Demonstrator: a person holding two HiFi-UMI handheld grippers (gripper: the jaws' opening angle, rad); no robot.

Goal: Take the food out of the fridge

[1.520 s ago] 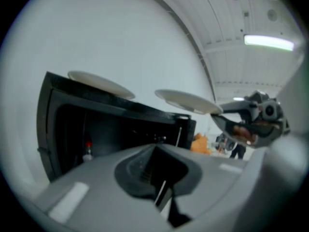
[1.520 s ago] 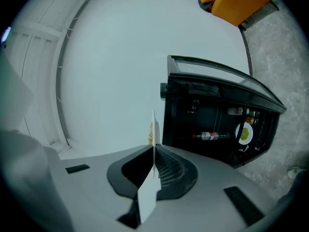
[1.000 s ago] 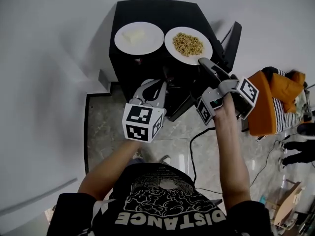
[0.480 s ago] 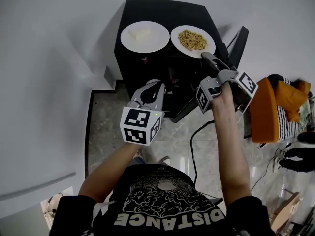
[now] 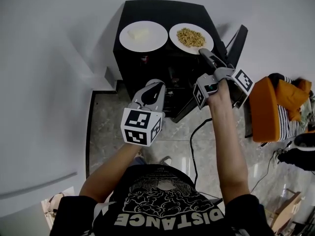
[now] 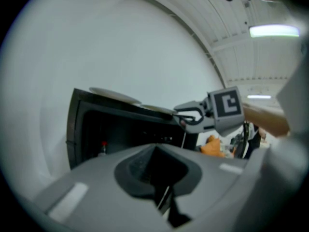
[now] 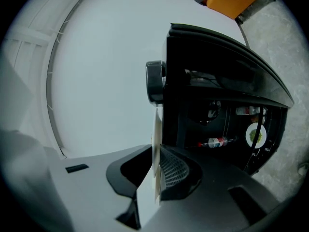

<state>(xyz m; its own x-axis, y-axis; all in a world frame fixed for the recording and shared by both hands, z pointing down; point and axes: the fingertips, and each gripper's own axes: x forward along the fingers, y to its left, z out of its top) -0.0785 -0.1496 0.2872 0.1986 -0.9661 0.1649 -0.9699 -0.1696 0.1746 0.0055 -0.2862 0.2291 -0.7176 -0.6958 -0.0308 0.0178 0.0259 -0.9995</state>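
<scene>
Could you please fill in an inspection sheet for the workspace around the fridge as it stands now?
Surface: black fridge top carries two plates; fridge door open.
Job's things: pale-food plate and grain plate side by side on top; red-capped bottle inside the fridge.
Clutter: nothing seen.
Grippers: right gripper has the grain plate's rim between its jaws, which have just opened slightly; left gripper shut, empty, in front of the fridge opening.
Cables: black cable on the floor.
Surroundings: white wall, tiled floor, orange bag at right.
</scene>
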